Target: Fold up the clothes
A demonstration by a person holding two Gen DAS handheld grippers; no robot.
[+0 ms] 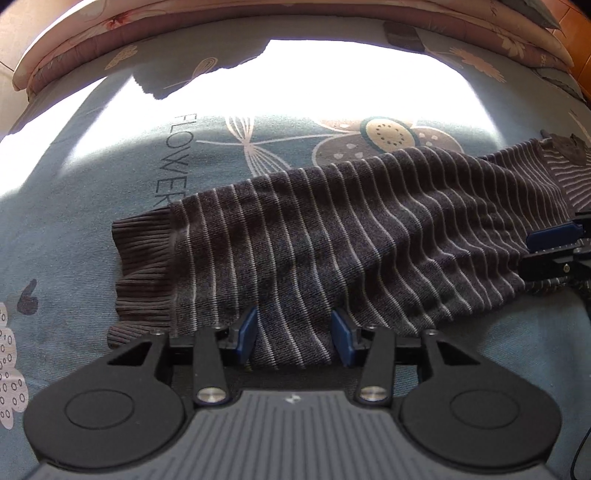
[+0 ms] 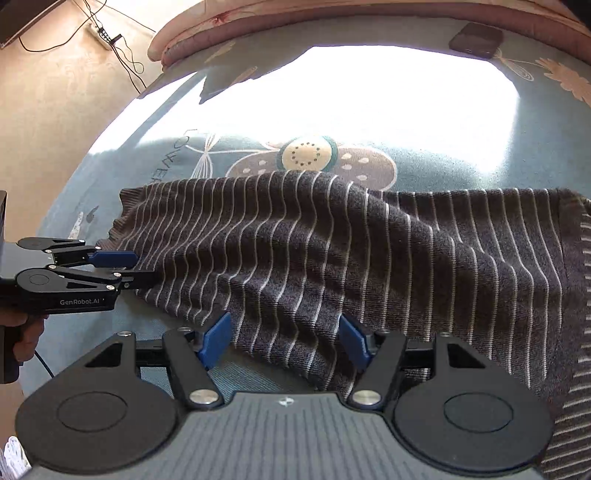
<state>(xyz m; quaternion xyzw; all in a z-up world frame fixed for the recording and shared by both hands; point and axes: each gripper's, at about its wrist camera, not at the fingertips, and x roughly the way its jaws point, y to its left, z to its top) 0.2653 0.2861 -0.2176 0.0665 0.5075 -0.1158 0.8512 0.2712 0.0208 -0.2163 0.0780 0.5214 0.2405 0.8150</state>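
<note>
A dark grey sweater [image 1: 332, 229] with thin white stripes lies lengthwise on the bed, its ribbed hem [image 1: 144, 258] to the left in the left wrist view. My left gripper [image 1: 295, 339] stands over the near edge close to the hem. Its blue pads are apart, with flat fabric between them and no visible pinch. From the right wrist view the left gripper [image 2: 142, 267] meets the sweater [image 2: 332, 240] from the left. My right gripper [image 2: 286, 341] is wide open over the near edge further along, and it shows at the right edge as the right gripper [image 1: 528, 251].
The bed sheet [image 1: 92, 221] is blue with a flower print and a bright sun patch behind the sweater. A folded pink quilt [image 1: 110, 33] lies along the far side. A dark flat object [image 2: 476, 38] rests near it. A power strip [image 2: 101, 33] and cables lie on the floor.
</note>
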